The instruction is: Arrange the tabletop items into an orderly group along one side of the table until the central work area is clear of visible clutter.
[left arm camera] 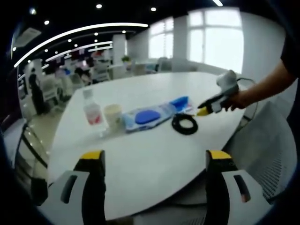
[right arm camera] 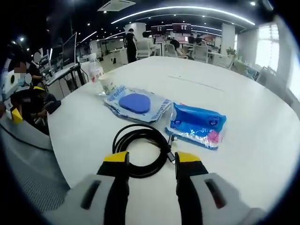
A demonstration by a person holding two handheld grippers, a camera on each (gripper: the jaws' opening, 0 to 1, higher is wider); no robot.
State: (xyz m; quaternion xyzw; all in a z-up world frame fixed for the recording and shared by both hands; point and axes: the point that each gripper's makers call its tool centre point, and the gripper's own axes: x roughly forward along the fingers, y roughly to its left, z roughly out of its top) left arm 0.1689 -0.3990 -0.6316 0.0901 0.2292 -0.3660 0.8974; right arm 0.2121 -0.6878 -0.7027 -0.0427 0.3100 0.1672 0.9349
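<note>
On the white oval table (left arm camera: pixel 154 159) lie a black cable coil (left arm camera: pixel 184 123), a blue wipes packet (left arm camera: pixel 180 102), a clear bag with a blue pad (left arm camera: pixel 147 116), a paper cup (left arm camera: pixel 113 116) and a plastic bottle (left arm camera: pixel 92 110). My left gripper (left arm camera: pixel 155 157) is open wide, above the near table edge and well short of them. A hand holds my right gripper (left arm camera: pixel 206 108) beside the coil. In the right gripper view, my right gripper (right arm camera: pixel 152 161) is open, with the near arc of the cable coil (right arm camera: pixel 140 145) between its tips. Beyond lie the packet (right arm camera: pixel 197 124), bag (right arm camera: pixel 136 103), cup (right arm camera: pixel 108 84) and bottle (right arm camera: pixel 96 70).
Grey mesh chairs (left arm camera: pixel 267 154) stand at the table's right side. The far half of the table (right arm camera: pixel 243 84) is bare. Office desks and people fill the background, and a person sits at the left edge (right arm camera: pixel 33 103).
</note>
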